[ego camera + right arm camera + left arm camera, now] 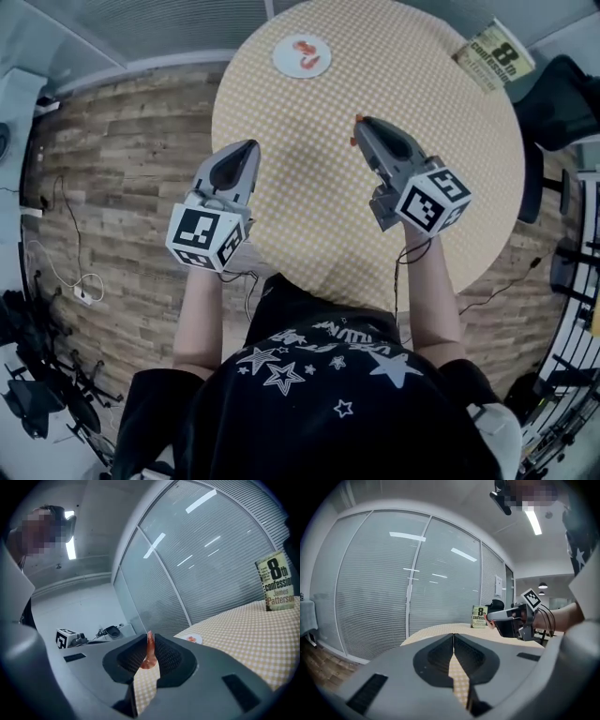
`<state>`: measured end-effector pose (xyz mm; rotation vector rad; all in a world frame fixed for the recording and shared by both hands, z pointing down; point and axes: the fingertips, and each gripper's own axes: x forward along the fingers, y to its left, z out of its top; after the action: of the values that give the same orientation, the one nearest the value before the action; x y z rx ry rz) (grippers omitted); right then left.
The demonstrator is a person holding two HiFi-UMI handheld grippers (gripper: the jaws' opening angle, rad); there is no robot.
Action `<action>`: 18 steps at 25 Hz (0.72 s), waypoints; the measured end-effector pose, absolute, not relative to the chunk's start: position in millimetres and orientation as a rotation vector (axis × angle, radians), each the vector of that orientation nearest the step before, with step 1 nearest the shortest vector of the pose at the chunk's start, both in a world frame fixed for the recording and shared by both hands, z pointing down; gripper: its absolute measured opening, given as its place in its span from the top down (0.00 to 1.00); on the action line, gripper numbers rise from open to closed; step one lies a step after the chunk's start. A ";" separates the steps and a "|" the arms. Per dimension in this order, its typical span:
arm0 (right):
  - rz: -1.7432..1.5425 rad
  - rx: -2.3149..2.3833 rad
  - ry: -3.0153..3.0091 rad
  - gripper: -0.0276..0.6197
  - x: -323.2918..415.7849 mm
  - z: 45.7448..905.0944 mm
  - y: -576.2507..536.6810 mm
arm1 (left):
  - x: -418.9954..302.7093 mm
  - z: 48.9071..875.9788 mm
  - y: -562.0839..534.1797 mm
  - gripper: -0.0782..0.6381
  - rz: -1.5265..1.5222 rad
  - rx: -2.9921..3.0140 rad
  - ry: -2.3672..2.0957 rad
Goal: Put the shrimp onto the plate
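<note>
Pinching one shrimp [149,654] upright between its nearly closed jaws, right tool [362,123] hovers above the checkered surface [309,216], well short of the plate [280,62] at the far edge. Plate already carries other shrimp [307,54]. Left tool [247,148] has jaws together, nothing in them, near the surface's left rim. Risk: the hold looks thin. The slippery piece could slide out mid-carry, or an early release could land it beside the plate.
</note>
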<state>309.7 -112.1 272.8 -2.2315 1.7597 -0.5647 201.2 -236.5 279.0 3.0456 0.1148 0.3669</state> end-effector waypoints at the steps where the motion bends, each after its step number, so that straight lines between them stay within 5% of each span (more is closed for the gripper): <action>1: -0.568 -2.234 1.762 0.87 312.7 274.7 -124.2 | 205.1 283.1 -245.7 0.88 0.374 3.044 0.118; 18: -0.872 -2.355 1.763 0.87 393.9 374.5 -254.7 | 278.2 390.8 -332.3 0.88 0.556 2.999 0.004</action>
<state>393.9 -254.7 374.5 -2.3547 1.7628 -0.8719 278.2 -332.3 390.8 2.9992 0.0035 0.5564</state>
